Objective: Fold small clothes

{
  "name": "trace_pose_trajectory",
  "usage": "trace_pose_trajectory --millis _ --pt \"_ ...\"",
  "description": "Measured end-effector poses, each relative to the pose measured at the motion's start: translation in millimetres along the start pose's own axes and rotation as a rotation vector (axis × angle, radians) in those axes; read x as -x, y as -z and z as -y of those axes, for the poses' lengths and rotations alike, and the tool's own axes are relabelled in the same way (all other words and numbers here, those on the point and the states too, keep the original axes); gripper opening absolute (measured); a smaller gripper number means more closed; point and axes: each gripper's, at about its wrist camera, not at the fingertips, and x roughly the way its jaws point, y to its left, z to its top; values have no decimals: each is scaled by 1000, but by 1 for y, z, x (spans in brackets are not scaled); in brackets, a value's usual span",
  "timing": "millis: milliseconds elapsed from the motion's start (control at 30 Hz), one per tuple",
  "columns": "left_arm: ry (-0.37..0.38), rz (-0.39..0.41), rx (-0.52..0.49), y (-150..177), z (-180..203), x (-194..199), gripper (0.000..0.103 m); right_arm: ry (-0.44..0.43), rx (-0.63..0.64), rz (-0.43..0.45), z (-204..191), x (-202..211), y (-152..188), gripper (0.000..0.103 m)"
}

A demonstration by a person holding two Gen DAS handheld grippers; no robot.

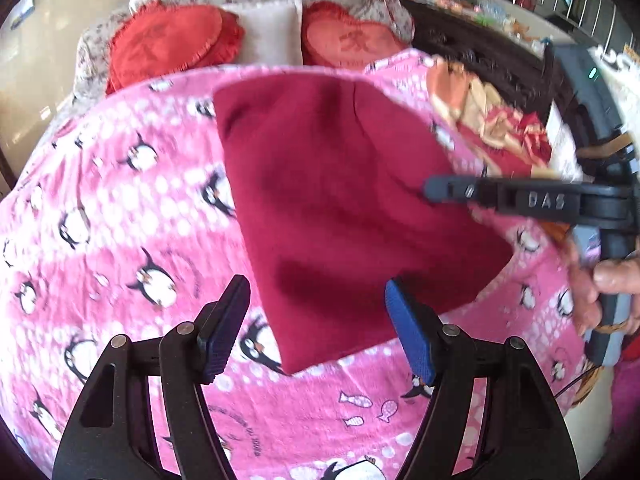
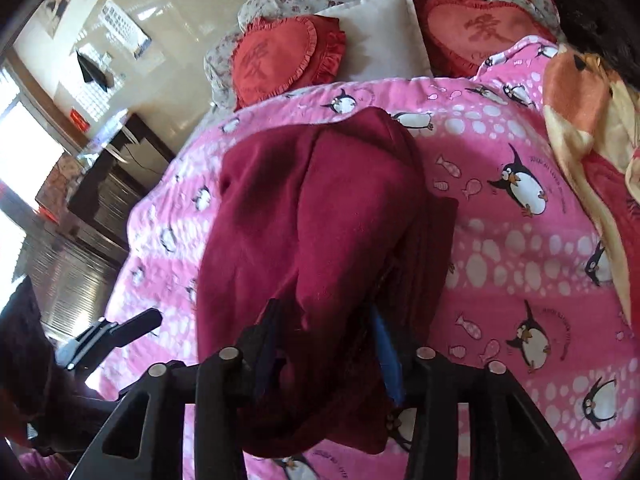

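Note:
A dark red small garment (image 1: 344,208) lies on the pink penguin blanket (image 1: 120,208). My left gripper (image 1: 316,320) is open and empty, just above the garment's near edge. My right gripper (image 1: 436,192) comes in from the right at the garment's right edge, seen side-on. In the right wrist view the garment (image 2: 312,216) is bunched and lifted toward the camera. The right gripper (image 2: 324,344) has cloth between its fingers, which stand partly apart around the fold. The pink blanket (image 2: 500,240) spreads under it.
Two red heart cushions (image 1: 168,48) and a white pillow (image 1: 272,32) lie at the bed's head. An orange and red cloth (image 1: 492,120) lies at the right, also in the right wrist view (image 2: 584,128). A dark cabinet (image 2: 104,200) stands left of the bed.

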Motion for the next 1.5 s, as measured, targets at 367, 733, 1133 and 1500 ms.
trace_pose_trajectory --millis 367,733,1133,1500 --pt "-8 38 -19 17 -2 9 71 79 -11 75 26 29 18 14" --pt "22 -54 79 9 -17 -31 71 65 97 -29 -5 -7 44 11" --pt "27 -9 132 29 -21 -41 77 -37 182 164 -48 16 -65 59" --pt "48 -17 150 29 -21 -51 81 276 447 33 -81 -116 -121 42"
